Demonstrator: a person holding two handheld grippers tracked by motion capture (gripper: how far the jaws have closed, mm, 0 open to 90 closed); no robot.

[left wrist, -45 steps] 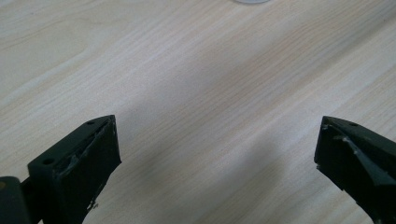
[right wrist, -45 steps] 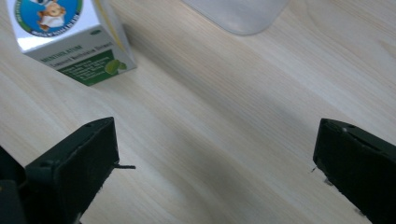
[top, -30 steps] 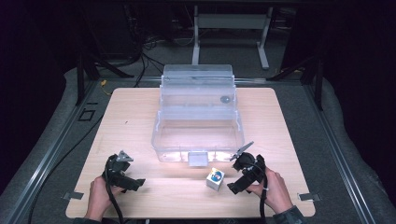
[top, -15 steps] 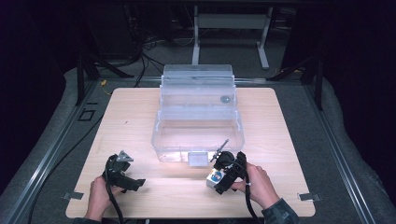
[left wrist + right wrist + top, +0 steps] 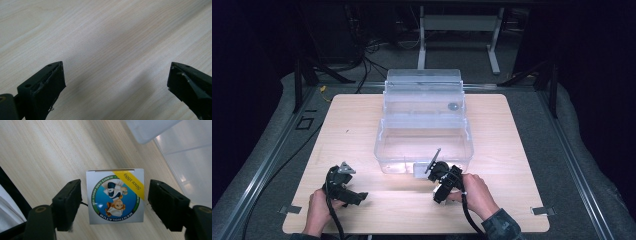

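A small white box (image 5: pixel 116 202) with a round blue-and-green label and a yellow corner band stands on the wooden table (image 5: pixel 37 152). My right gripper (image 5: pixel 115 192) straddles it, one black jaw on each side with a narrow gap to the box. The jaws have just been closing and the pads are not pressing on it. In the high view the right gripper (image 5: pixel 439 192) sits just in front of the clear bin and covers the box. My left gripper (image 5: pixel 357 196) rests at the front left, open over bare wood (image 5: pixel 100 37), with nothing between its jaws (image 5: pixel 116 77).
A clear plastic bin (image 5: pixel 424 125) with its lid tipped back stands mid-table, its white front latch (image 5: pixel 418 170) close to the right gripper. In the right gripper view the bin wall (image 5: pixel 187 157) lies just beyond the box. Bare wood lies left and right of the bin.
The right hand slid left along the front of the bin and now sits over the small box, hiding it from above. The left hand has not moved.
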